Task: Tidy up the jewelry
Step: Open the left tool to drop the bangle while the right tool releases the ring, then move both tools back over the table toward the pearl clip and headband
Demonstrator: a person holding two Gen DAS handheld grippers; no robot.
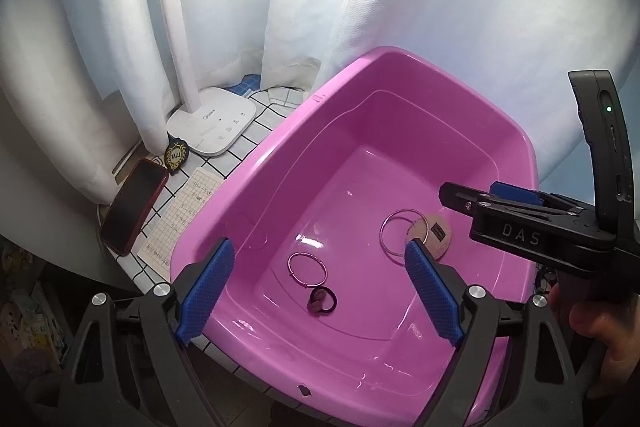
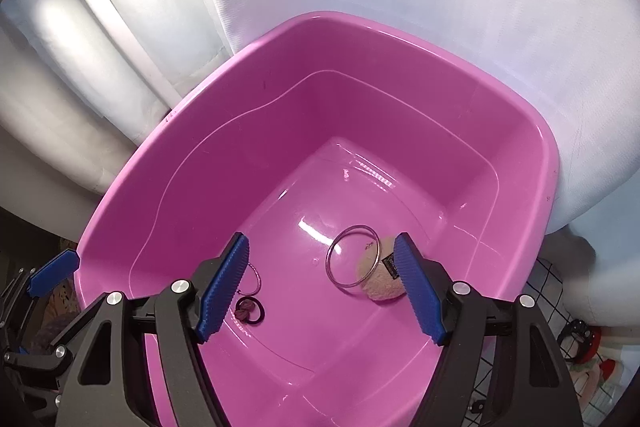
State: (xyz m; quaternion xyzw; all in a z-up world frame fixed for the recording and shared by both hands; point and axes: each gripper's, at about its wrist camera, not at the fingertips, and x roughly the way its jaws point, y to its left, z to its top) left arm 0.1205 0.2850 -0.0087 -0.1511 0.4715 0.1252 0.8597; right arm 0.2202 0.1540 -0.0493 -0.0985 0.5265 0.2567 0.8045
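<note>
Both grippers, left and right, are hanging open and empty over the pink plastic tub; you are clearing the rim before reaching for more jewelry.

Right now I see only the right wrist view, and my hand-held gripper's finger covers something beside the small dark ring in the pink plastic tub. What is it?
Observer: A thin pinkish metal bangle, flat on the floor of the pink plastic tub, close beside the small dark ring.
Operator: Is the left hand-held gripper carrying anything?
Observer: No. The left hand-held gripper has its jaws wide apart with nothing between them.
Operator: What lies outside the tub on that side?
Observer: A dark phone in a red case lies on the black-and-white checked cloth, next to a gridded paper note.
</note>
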